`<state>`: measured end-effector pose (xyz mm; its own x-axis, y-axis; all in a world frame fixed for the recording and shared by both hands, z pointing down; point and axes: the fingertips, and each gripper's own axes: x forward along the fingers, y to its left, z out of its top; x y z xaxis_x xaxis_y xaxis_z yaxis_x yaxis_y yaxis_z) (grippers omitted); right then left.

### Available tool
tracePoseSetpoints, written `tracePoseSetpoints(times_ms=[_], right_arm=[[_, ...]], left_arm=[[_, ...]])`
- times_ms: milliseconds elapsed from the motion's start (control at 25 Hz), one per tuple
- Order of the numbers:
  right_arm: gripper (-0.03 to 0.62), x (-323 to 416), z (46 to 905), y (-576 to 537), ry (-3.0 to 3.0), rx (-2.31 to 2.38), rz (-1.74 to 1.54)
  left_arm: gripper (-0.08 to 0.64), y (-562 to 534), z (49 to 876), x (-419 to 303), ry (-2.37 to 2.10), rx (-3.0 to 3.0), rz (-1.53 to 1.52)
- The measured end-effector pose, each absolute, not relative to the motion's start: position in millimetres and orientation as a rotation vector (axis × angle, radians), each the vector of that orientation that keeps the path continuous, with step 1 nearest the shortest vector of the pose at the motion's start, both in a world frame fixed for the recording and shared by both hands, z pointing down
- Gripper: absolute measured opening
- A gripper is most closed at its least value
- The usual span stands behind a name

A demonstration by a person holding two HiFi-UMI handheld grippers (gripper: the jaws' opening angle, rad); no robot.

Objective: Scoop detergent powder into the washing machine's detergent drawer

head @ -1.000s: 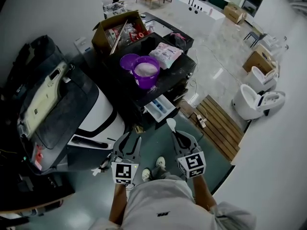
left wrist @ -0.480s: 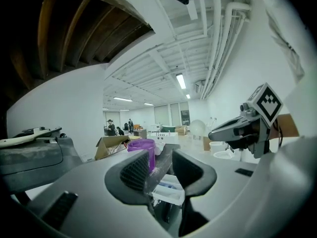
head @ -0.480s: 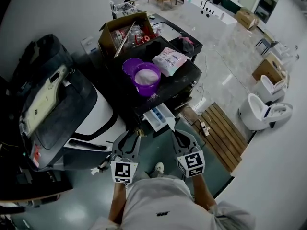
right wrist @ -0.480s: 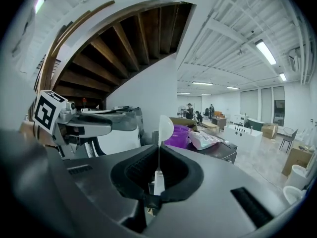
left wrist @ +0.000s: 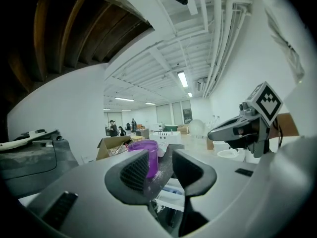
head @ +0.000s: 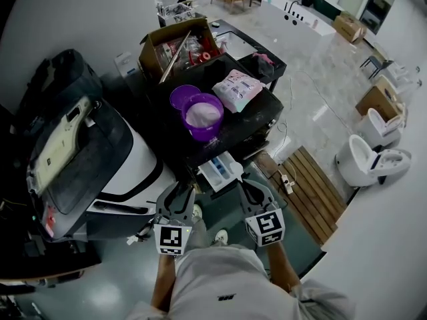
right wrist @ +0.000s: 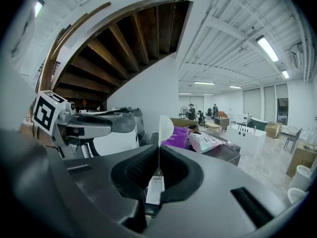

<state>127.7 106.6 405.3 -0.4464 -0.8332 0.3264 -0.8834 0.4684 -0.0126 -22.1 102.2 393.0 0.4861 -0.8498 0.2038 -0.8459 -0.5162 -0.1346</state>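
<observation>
Head view looks steeply down on us standing in front of the black-topped washing machine [head: 250,120], whose white plastic detergent drawer [head: 220,171] is pulled out toward us. We've got the left gripper [head: 180,193] and the right gripper [head: 248,187] held low, close to the drawer's front end, the left one off its left side and the right one off its right. In the right gripper view, the right gripper [right wrist: 158,165] has its pads pressed together on the thin handle of a white plastic scoop [right wrist: 165,127]. The scoop stands up edge-on with its bowl above the jaws (we honestly can't tell if there's any powder in it). From the head view the bowl of that scoop [head: 238,173] sits right by the drawer's near right corner. The left gripper view shows the left gripper [left wrist: 161,163] with its pads apart and nothing between them; the gap just frames the round purple plastic tub [left wrist: 146,155] further back. Up on the machine top that tub [head: 203,117] is open and full of white detergent powder [head: 202,114]. A round purple lid [head: 181,97] sits right against its far left side. A pink and white soft bag [head: 239,89] lies just to the tub's right, and an open brown cardboard box [head: 177,45] of odds and ends sits behind.
</observation>
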Motion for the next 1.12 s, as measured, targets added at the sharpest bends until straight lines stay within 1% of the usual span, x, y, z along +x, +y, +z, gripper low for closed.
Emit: tracePoseSetpoints(times_ms=[600, 1120], right_arm=[[0.009, 120, 409, 20, -2.326, 1.551, 0.253], [0.009, 81, 412, -50, -2.206, 1.601, 0.268]], left_arm=[[0.16, 0, 404, -31, 1.415, -2.781, -0.351], [0.16, -74, 409, -67, 1.299, -2.863, -0.331]])
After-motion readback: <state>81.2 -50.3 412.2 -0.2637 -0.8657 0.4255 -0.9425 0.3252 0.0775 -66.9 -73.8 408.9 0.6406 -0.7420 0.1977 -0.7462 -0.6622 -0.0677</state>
